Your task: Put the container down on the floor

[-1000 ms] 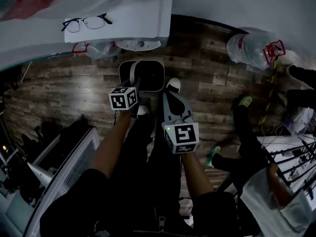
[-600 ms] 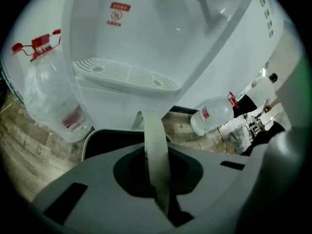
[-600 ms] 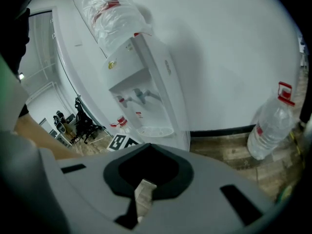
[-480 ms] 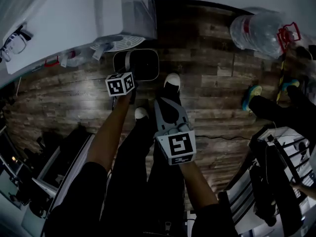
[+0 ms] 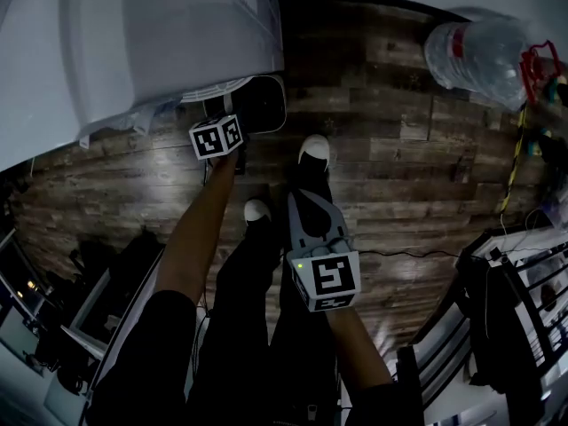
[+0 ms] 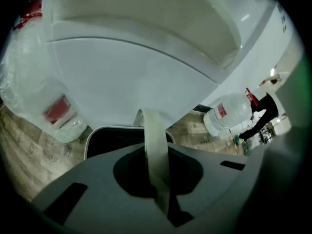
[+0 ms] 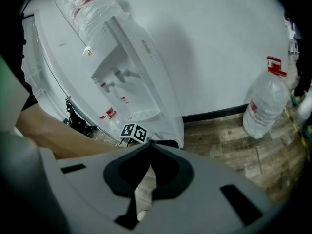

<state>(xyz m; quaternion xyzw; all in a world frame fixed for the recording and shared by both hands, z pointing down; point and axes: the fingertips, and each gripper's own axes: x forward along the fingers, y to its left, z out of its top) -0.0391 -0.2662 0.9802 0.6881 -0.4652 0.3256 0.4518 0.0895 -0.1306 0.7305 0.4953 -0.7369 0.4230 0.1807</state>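
- The left tool point(image 6: 157, 178) is clenched on the pale flat strap handle point(image 6: 152, 135) of the dark, rounded-square container with a white rim point(image 5: 264, 105); the strap runs straight up between the jaws.
- The container is low over the brown wood-plank floor point(image 5: 399, 167), right against the foot of the tall white water dispenser point(image 5: 160, 43) and partly tucked under its front. I cannot tell whether its base touches the floor.
- The right tool point(image 7: 145, 177) is clenched on nothing, its jaws drawn together with only a thin sliver of floor showing between them. It hangs nearer the person's body, well apart from the container.
- Two white-toed shoes point(image 5: 312, 149) stand on the planks between the tools.
- A large clear plastic water bottle with a red handle point(image 5: 479, 50) lies on the floor far to the right, near the wall.
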